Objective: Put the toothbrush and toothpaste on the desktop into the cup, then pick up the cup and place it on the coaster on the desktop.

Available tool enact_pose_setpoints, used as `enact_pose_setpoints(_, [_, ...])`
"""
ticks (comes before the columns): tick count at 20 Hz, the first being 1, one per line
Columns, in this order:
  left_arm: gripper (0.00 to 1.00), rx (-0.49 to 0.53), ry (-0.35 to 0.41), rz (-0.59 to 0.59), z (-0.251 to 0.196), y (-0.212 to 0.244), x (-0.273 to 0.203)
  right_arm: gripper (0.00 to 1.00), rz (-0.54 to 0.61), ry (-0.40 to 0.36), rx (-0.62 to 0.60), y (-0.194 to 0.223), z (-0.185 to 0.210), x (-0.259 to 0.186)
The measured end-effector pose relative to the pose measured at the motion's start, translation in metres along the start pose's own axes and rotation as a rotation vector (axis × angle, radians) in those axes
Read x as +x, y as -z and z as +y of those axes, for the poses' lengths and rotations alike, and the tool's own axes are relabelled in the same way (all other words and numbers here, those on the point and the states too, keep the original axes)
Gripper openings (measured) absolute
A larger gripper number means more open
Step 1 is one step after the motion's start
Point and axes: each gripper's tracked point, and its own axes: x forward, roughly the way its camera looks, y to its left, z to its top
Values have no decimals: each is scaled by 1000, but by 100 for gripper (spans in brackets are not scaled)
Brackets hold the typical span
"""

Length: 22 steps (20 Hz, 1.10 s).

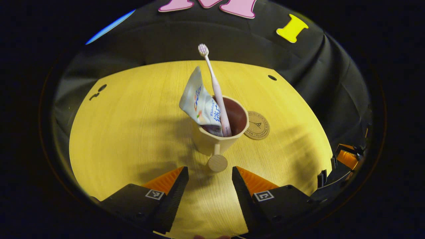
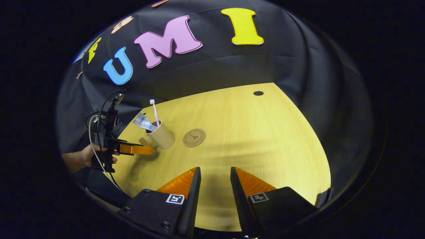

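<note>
I see the toothbrush [image 1: 215, 88] and toothpaste [image 1: 199, 101] standing in the cup [image 1: 219, 132], centre frame, beside the coaster [image 1: 257, 125] on the table [image 1: 132, 132]. What's left: lifting it over. My left claw [image 1: 210, 176] and right claw [image 2: 215, 181] are spread, empty.

Blue and red lettering is printed on the toothpaste tube [image 1: 199, 103]; its characters are bent by the creased tube and cannot be made out with certainty. A ring of small stamped letters runs round the rim of the coaster [image 1: 257, 125], enclosing a tower emblem; the letters are too small to be read. Square black-and-white coded tags [image 1: 154, 194] are fixed on the fingers of both grippers.
</note>
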Motion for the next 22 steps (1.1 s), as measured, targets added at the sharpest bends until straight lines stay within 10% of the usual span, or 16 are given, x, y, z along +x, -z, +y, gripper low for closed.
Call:
enact_pose_setpoints(14, [75,99,-54,117,4,-11,34,46,43,65,74,33,-44,-12])
enact_pose_setpoints(22, [34,121,-70,132,4,-10,43,55,45,72,85,38,-50,-8])
